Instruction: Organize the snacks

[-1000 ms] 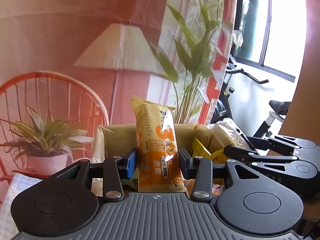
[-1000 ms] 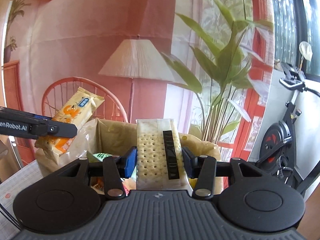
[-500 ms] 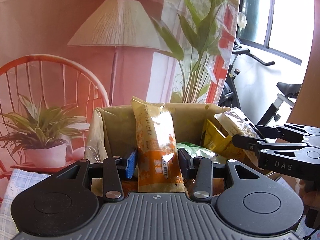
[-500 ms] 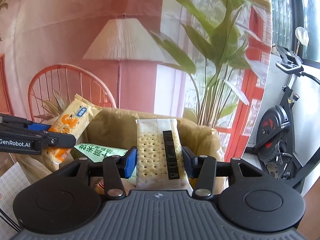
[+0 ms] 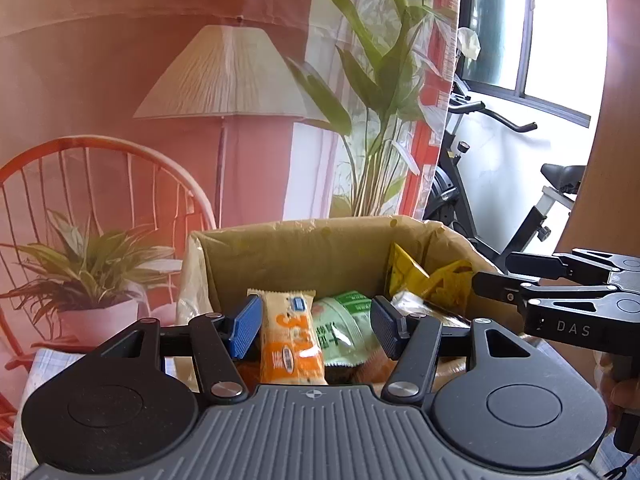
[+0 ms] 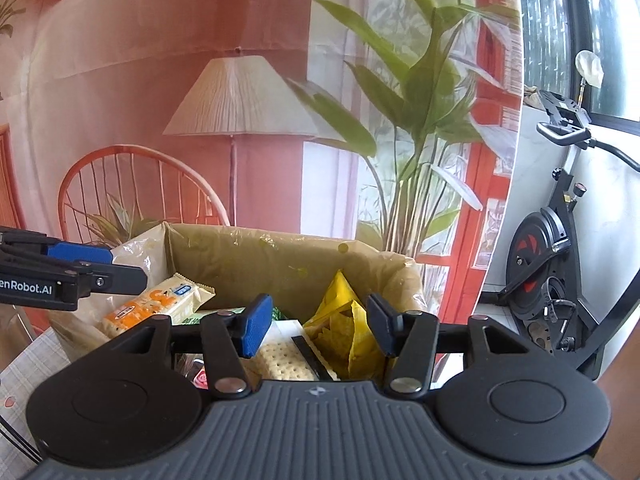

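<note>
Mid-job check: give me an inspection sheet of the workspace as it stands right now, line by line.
Surface: checked tablecloth under the box.
Job's things: plastic-lined cardboard box; orange snack pack, green packet, yellow chip bags and cracker pack all lie inside it.
Clutter: nothing seen outside the box.
Grippers: left claw open, jaws just widened, orange pack between them but no longer pressed; right claw open, just widened, above the cracker pack.
Cables: thin dark cords at the lower left edge of the right wrist view.
Surroundings: printed backdrop with lamp, chair and plants; exercise bike by the window.
</note>
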`<action>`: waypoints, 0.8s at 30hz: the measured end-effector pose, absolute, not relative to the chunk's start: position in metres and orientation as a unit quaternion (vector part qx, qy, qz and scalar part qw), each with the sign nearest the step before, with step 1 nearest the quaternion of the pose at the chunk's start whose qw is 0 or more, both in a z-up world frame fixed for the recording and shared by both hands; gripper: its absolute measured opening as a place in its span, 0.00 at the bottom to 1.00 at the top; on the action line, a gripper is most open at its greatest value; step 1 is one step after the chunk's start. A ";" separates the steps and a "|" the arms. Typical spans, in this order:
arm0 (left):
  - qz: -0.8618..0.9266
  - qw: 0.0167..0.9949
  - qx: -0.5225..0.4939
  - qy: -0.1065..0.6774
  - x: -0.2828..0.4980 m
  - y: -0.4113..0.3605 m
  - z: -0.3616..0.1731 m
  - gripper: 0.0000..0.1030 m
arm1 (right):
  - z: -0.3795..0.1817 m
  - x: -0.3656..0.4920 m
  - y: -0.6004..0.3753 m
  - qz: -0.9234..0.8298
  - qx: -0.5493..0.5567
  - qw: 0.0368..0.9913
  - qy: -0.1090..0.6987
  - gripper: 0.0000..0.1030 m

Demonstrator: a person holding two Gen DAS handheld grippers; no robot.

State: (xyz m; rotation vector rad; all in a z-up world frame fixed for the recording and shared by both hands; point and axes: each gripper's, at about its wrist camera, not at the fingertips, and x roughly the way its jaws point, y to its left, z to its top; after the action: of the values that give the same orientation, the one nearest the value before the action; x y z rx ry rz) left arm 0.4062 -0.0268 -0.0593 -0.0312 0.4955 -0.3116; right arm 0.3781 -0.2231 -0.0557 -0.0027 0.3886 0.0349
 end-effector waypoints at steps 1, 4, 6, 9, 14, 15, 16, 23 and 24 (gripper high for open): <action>-0.154 0.957 -0.016 0.245 0.403 -0.026 -0.059 0.61 | -0.056 0.375 -0.223 0.016 0.000 0.981 0.193 0.54; -0.155 0.957 -0.015 0.246 0.394 -0.023 -0.059 0.62 | -0.056 0.365 -0.225 0.012 0.009 0.981 0.194 0.54; -0.155 0.956 -0.012 0.247 0.388 -0.020 -0.058 0.64 | -0.056 0.359 -0.226 0.009 0.014 0.981 0.194 0.54; -0.153 0.957 -0.015 0.247 0.381 -0.015 -0.059 0.64 | -0.055 0.348 -0.228 0.005 0.023 0.981 0.192 0.54; -0.149 0.956 -0.024 0.250 0.365 -0.004 -0.061 0.65 | -0.055 0.332 -0.228 0.003 0.028 0.982 0.189 0.54; -0.149 0.956 -0.024 0.250 0.362 -0.003 -0.062 0.65 | -0.056 0.330 -0.227 0.004 0.028 0.982 0.189 0.54; -0.147 0.956 -0.025 0.251 0.359 -0.001 -0.062 0.65 | -0.056 0.326 -0.226 0.004 0.028 0.982 0.188 0.54; -0.141 0.955 -0.032 0.260 0.336 0.009 -0.071 0.65 | -0.063 0.305 -0.217 0.010 0.032 0.982 0.187 0.54; -0.139 0.955 -0.034 0.261 0.332 0.011 -0.073 0.65 | -0.065 0.302 -0.216 0.012 0.033 0.982 0.187 0.54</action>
State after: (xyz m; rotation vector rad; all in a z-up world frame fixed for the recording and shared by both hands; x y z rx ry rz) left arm 0.3325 0.0111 -0.0728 -0.0685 0.5305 -0.2821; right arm 0.3018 -0.2157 -0.0646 0.0661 0.3769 0.0236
